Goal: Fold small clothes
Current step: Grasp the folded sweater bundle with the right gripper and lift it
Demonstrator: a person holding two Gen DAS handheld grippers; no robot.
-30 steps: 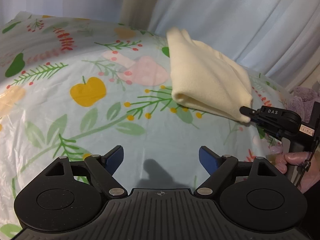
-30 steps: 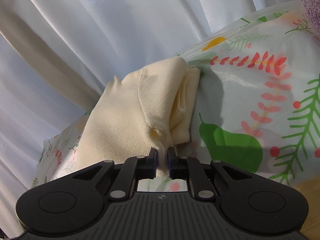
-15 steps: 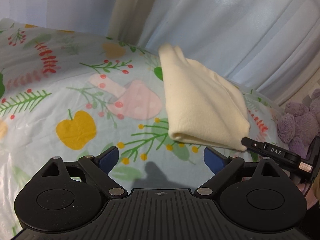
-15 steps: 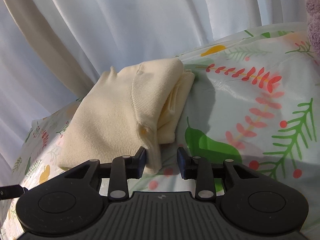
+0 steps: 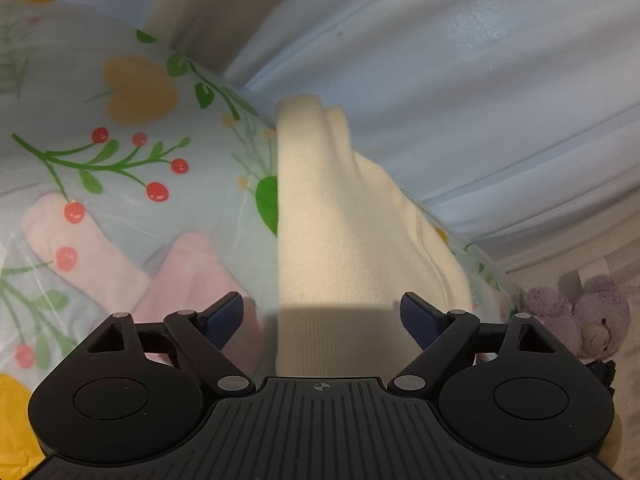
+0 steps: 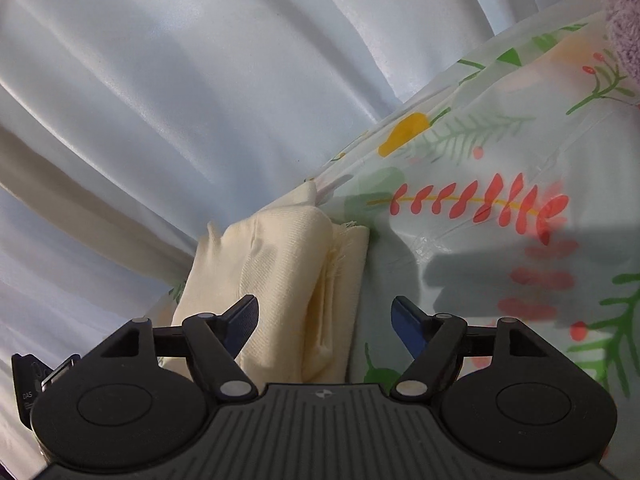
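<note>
A cream knitted garment lies folded into a thick bundle on the floral sheet. My left gripper is open, its blue pads on either side of the bundle's near end. In the right wrist view the same garment shows its layered open edge. My right gripper is open and empty, its jaws spread around the near end of the folds. Part of the left gripper's body shows at the lower left of that view.
White curtains hang close behind the sheet's far edge. A purple plush toy lies at the right on a beige surface. The sheet stretches to the right of the garment.
My right gripper opened and let go of the garment's corner. My left gripper moved forward to the bundle, whose near end now lies between its open jaws.
</note>
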